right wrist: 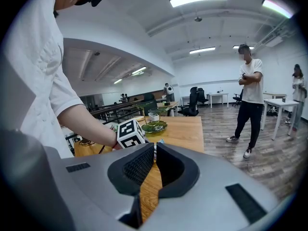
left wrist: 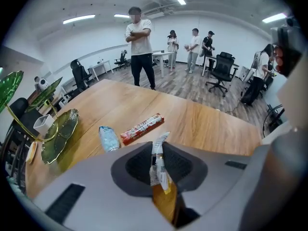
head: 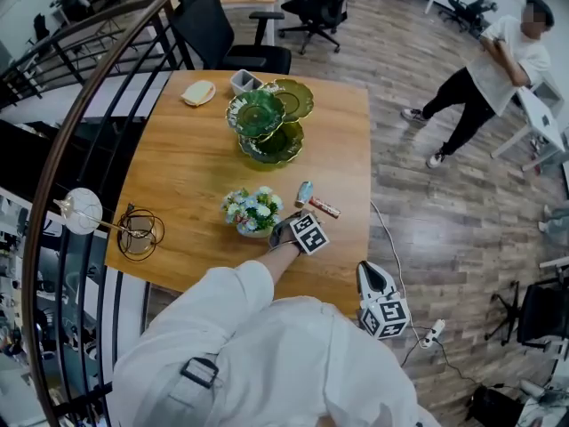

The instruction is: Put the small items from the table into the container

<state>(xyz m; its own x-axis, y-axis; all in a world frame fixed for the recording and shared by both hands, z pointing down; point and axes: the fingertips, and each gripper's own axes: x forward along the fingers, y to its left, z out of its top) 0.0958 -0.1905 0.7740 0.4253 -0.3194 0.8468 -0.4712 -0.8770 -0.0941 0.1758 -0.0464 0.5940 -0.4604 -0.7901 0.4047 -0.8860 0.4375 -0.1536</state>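
Head view: wooden desk w/ a green tiered dish at the far middle and a small white box just beside it on the left. A flower bowl sits nearer the person. A red snack bar and a blue sachet lie flat, close together, just right of the flowers. The left gripper is over the desk right by the flower bowl, near bar & sachet. The right gripper hangs off the desk's near-right corner, over the floor. A person stands well off at the right.

Left gripper view: jaws nearly together, clamped on a thin packet, white w/ print up top, yellow lower down. It stands upright btwn the pads of the left gripper, top end poking past the tips. Ahead on the desk: snack bar and blue sachet, apart from the jaws. Green tiered dish and white box at left.

Right gripper view: right gripper jaws closed tight, nothing btwn them, only desk wood showing through the slit. The green tiered dish is far ahead.
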